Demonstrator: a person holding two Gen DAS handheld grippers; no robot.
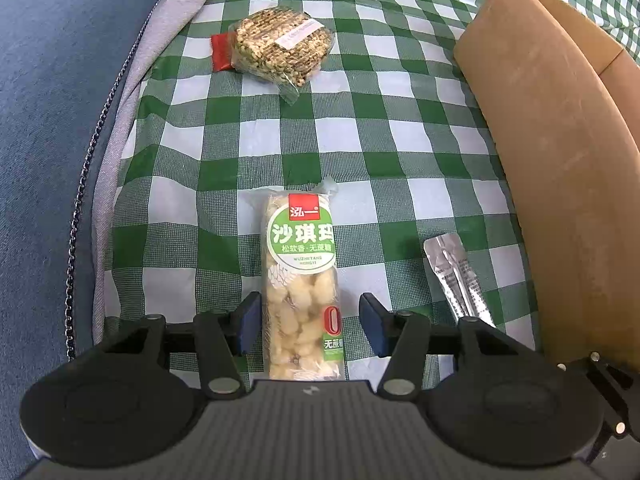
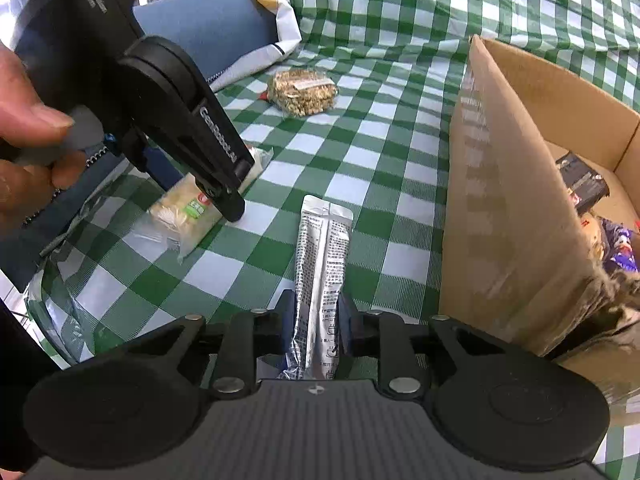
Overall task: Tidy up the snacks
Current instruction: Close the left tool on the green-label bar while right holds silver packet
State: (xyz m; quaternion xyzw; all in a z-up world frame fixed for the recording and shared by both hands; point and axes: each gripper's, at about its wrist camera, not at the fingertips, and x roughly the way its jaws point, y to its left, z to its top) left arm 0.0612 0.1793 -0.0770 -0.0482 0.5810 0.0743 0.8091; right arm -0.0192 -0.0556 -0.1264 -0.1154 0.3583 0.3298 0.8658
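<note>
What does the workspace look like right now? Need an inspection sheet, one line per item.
Surface: green-and-white checked cloth, wrinkled, over a blue seat.
Job's things: pale snack bar between the open left tongs; silver sachet pinched by the right tongs; seed cake in clear wrap lying farther off; cardboard box on the right, open, with packets already inside.
Clutter: grey-and-white garment at the cloth's edge.
Grippers: left tongs open astride the snack bar; right tongs shut on the silver sachet.
Cables: nothing seen.
Surroundings: mostly outside the views.
</note>
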